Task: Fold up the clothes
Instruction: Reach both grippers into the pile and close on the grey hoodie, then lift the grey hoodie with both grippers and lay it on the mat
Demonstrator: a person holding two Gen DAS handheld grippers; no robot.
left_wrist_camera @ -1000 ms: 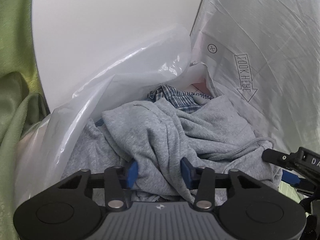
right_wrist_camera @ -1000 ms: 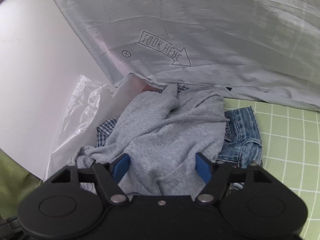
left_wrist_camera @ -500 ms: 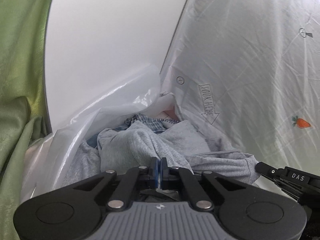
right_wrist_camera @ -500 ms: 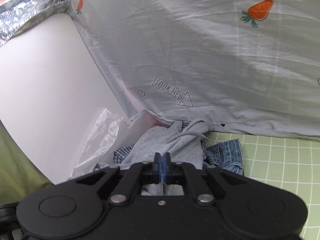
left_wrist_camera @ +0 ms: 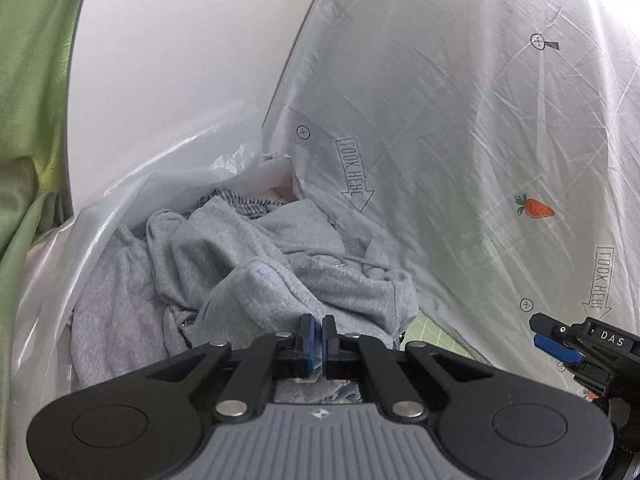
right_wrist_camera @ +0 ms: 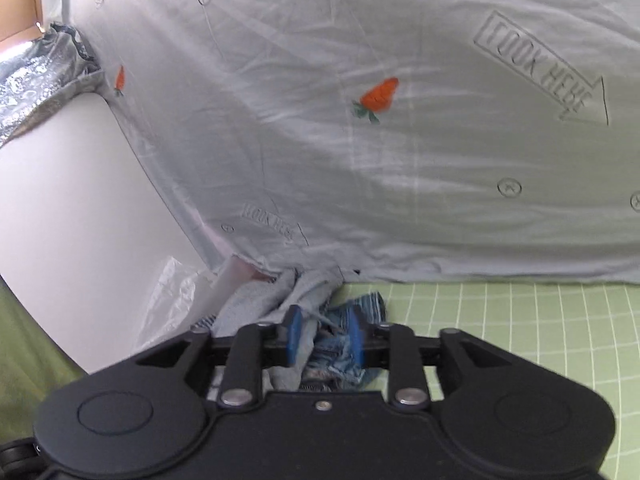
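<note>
Sweatshirt, grey, heaped in a plastic bag by the white sheet. Left gripper: fingers pinched on its fabric. Right gripper: fingers just parted, grey cloth hanging between, jeans behind. Advice: regrip right, lift evenly, carry to the green desk.

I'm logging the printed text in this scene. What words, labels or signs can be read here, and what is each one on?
"LOOK HERE", inside an arrow outline: repeated on the pale printed sheet.
"DAS": on the right gripper body, seen from the left wrist.
Small emblem on the left gripper body: no letters legible.
</note>
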